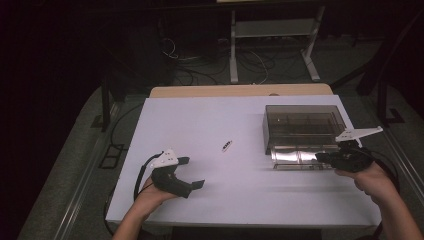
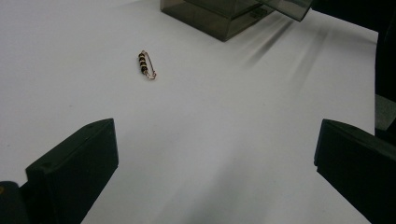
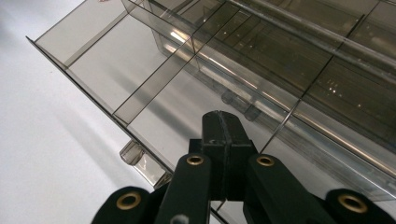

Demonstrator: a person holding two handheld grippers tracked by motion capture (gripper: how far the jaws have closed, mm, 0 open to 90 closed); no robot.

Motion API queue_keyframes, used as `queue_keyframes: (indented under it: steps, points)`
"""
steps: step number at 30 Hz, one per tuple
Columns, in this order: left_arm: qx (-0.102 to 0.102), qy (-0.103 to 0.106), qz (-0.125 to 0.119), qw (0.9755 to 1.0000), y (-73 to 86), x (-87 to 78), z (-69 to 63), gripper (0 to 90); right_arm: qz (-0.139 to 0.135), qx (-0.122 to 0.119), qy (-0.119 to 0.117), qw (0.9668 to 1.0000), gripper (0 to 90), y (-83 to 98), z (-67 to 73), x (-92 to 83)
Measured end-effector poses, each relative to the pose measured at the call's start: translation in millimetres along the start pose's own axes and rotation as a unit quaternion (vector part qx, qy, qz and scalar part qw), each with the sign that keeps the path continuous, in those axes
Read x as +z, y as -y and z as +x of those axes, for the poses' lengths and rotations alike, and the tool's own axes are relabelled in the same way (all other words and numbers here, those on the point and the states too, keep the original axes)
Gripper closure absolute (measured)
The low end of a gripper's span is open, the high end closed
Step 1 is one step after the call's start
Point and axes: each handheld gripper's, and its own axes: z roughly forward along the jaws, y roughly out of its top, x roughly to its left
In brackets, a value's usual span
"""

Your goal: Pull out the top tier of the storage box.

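Observation:
A small beaded safety pin (image 1: 227, 145) (image 2: 147, 64) lies on the white table (image 1: 200, 120), mid-table. To its right stands a smoky clear drawer box (image 1: 302, 125) (image 2: 219, 16) (image 3: 327, 70) with its bottom drawer (image 1: 295, 157) (image 3: 116, 60) pulled out toward me. The drawer is split into compartments, and I see nothing in them. My right gripper (image 1: 320, 157) (image 3: 223, 121) is shut, its tips over the open drawer's right end with nothing visible between them. My left gripper (image 1: 192, 172) (image 2: 215, 158) is open at the front left, pointing at the pin from a distance.
A small clear handle (image 3: 140, 161) juts from the drawer's front wall. Behind the white table a beige tabletop edge (image 1: 240, 90) shows. Cables and a white desk frame (image 1: 272, 30) stand on the dark floor beyond. Bare table surface lies between the two grippers.

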Motion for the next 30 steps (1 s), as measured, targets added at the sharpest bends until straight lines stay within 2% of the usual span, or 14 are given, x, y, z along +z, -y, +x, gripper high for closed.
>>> queue_keyframes:
  steps: [9, 21, 30]
  points:
    - [0.001, 0.000, 0.000, 1.0000, -0.1, 0.2, 0.0, 0.0, -0.001, -0.002, -0.001, 1.0000, 88.9, 1.0, 2.9, 0.0]
    - [0.002, 0.001, 0.002, 1.0000, -0.1, 0.5, -0.4, 0.0, -0.021, -0.004, -0.002, 0.9998, 88.9, -3.2, 4.1, -5.9]
    - [0.002, 0.002, 0.003, 1.0000, -0.1, 1.3, -0.1, 0.0, -0.051, -0.003, -0.025, 0.9984, 88.7, -9.8, 7.7, -11.1]
